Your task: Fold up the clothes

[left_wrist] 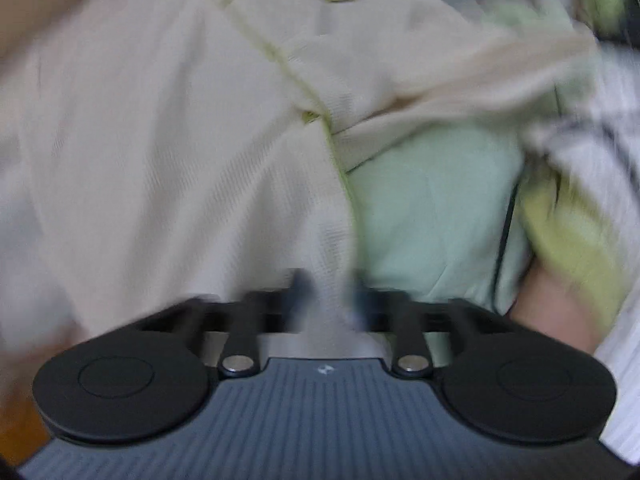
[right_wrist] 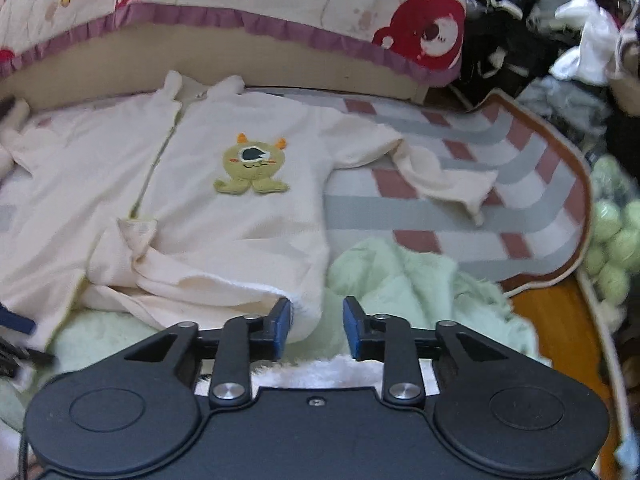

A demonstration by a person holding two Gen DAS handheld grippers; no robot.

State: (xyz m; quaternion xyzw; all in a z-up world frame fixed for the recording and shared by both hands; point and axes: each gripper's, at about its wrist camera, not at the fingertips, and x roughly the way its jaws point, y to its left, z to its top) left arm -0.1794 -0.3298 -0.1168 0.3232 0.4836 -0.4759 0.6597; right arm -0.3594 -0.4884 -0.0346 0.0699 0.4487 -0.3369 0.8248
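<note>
A grey-and-pink striped mat fills the middle of the right wrist view, and on it lies the cream waffle-knit baby romper — spread front-up across the centre and left, one sleeve flung out to the right, the legs bunched in soft folds at lower left. A yellow-green zip seam runs down its front, with a green one-eyed monster patch on the chest. Below it sits a pale mint fleece garment. The right gripper, bottom centre, has its blue pads parted with nothing pinched, the romper's hem just beside the left pad. The left gripper is blurred over the romper's edge — whether it grips, I cannot tell.
</note>
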